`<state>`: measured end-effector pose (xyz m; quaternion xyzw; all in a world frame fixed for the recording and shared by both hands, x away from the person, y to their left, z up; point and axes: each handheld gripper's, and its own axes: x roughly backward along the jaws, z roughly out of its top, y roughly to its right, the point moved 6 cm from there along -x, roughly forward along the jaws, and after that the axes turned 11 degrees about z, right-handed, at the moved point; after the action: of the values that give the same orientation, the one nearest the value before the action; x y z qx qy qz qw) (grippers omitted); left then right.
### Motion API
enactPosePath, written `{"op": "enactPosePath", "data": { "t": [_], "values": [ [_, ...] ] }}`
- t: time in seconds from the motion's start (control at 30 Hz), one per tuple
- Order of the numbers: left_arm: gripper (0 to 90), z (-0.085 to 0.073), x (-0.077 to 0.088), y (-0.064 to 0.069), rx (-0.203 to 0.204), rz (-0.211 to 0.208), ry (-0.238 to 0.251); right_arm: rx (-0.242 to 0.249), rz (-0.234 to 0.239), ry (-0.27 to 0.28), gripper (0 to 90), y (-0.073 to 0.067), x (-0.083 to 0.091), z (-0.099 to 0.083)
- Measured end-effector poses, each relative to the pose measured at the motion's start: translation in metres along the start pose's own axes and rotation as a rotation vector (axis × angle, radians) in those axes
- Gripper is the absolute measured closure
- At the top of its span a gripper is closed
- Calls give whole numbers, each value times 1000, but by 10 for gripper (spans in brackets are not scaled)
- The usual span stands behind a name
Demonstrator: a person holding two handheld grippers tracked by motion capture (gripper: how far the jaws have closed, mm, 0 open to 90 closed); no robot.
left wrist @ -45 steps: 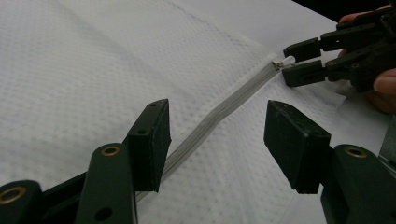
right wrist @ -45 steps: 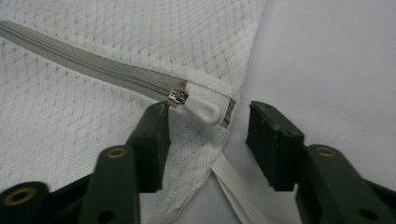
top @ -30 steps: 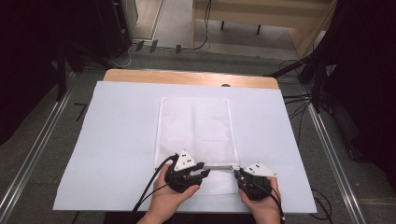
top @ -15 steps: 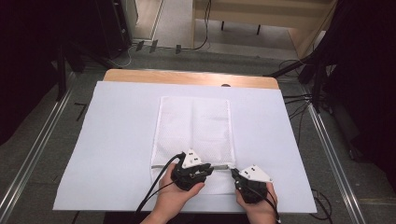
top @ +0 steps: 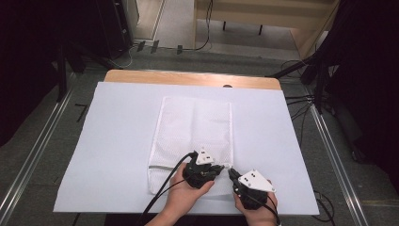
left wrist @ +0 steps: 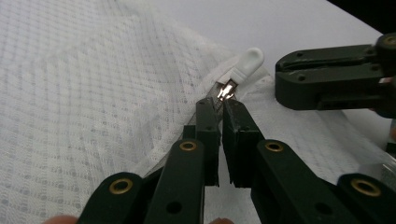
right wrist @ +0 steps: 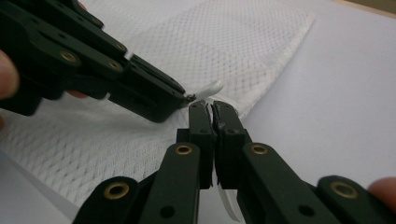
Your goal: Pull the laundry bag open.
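Nearest the table's front edge, the left gripper (top: 217, 170) is clamped on the white mesh zippered laundry bag (top: 195, 127) at its metal slider; its jaws have just been closing. The right gripper (top: 231, 174) is pinched shut on the bag's edge. The bag is spread flat on a white sheet (top: 122, 141) covering the wooden table (top: 188, 77). Grey floor (top: 42, 146), black cables (top: 301, 101) are seen beyond.

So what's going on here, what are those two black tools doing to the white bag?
A person holds a gripper in each hand over a white mesh laundry bag lying flat on a white sheet on the table. The left gripper has just closed its jaws on the zip, right behind the white zip pull. The right gripper is shut on the bag's edge at the near right corner, beside the pull.
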<state>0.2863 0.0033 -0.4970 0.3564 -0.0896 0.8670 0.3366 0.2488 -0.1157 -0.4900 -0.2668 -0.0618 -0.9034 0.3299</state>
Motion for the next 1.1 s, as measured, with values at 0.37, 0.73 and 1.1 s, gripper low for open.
{"op": "enactPosePath", "data": {
  "t": [0.37, 0.73, 1.1],
  "values": [
    [743, -2, -1, -1, -3, -22, -11, 17, 33, 14, 888, -5, -3, 2],
    [700, 1, 0, -10, 98, -110, -12, 23, 29, -1, 888, -5, -4, -1],
    [671, 5, -7, -26, 317, -215, -62, 38, 24, -9, 888, -6, -5, -2]
  ]
}}
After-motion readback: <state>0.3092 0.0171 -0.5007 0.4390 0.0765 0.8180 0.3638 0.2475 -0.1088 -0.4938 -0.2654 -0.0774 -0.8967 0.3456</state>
